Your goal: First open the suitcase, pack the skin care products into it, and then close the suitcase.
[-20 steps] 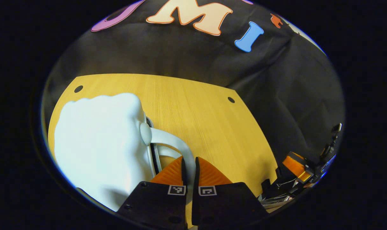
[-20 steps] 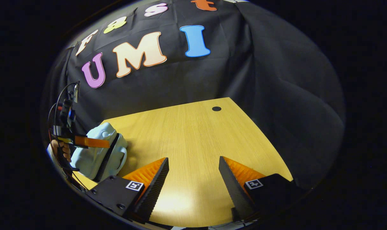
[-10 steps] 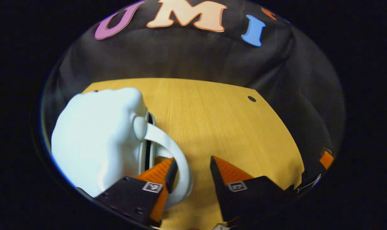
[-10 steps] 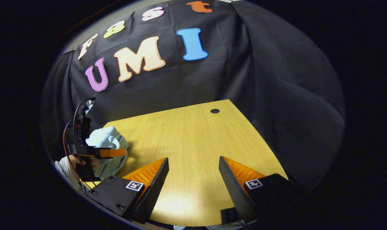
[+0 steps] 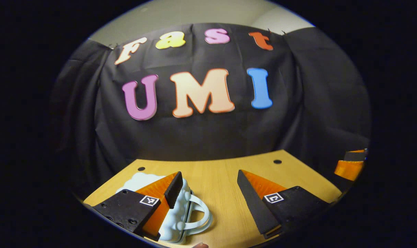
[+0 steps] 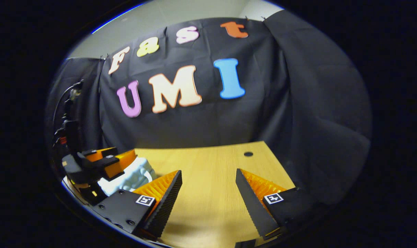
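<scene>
A small pale blue suitcase (image 5: 181, 215) lies shut on the wooden table (image 5: 213, 168), its looped handle (image 5: 203, 215) pointing to the right. In the left gripper view my left gripper (image 5: 207, 184) is open above it; one finger overlaps the case and nothing is between the fingers. In the right gripper view my right gripper (image 6: 208, 179) is open over bare table (image 6: 208, 160). There the suitcase (image 6: 136, 175) sits at the left, with the left gripper (image 6: 105, 165) hovering just over it. The right gripper (image 5: 349, 168) appears at the far right edge of the left gripper view.
Black cloth walls close in the table on the back and right sides. Small round holes (image 5: 277, 161) (image 6: 248, 154) mark the table's far corners. Bare wood stretches to the right of the suitcase.
My left gripper let go of the suitcase handle, opened wide, and lifted and tilted up. The right gripper, still open, also tilted up.
</scene>
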Motion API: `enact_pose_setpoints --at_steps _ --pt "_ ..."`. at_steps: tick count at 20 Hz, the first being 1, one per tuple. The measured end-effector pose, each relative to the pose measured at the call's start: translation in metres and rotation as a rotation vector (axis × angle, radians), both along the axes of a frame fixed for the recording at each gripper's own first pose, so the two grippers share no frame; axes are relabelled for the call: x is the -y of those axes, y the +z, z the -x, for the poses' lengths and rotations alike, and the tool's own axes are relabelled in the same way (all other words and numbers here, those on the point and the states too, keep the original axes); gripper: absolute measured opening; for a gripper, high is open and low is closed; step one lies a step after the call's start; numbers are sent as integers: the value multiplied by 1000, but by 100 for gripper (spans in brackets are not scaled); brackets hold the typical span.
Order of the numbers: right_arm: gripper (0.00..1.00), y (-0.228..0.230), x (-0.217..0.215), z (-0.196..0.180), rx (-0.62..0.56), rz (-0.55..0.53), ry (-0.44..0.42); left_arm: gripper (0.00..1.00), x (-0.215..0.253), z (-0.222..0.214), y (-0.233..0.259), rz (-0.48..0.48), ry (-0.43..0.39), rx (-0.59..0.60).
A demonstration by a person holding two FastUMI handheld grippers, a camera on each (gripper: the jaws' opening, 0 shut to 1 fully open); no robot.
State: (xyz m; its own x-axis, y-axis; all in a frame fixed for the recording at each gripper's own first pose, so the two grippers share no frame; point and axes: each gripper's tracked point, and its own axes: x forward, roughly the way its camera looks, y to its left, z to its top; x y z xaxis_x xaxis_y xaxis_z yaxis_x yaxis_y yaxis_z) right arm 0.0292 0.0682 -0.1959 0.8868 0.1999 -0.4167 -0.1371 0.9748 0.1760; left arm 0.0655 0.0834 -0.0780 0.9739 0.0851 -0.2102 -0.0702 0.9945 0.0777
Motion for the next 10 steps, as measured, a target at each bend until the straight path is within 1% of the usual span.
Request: enact_pose_setpoints --at_steps 1,2,3,4,6,7,8,10 --pt "99 14 -3 0 32 -9 -14 95 -3 10 27 18 10 63" --pt "96 25 -8 0 52 -20 -27 95 -6 19 53 34 1 110" --pt "99 34 -13 0 68 -31 -37 94 -10 28 74 43 -11 141" --pt "99 42 -18 1 87 -37 -42 94 -13 37 89 39 -20 159" --pt "99 60 -24 2 135 -25 -57 94 -22 53 110 15 -12 181" --pt "99 68 -27 5 147 -20 -57 94 -19 57 115 19 -17 186" --pt "96 78 -31 9 162 -22 -61 94 -17 61 117 30 -32 182" --pt "98 102 -34 15 214 -20 -77 93 -18 60 116 46 -65 169"
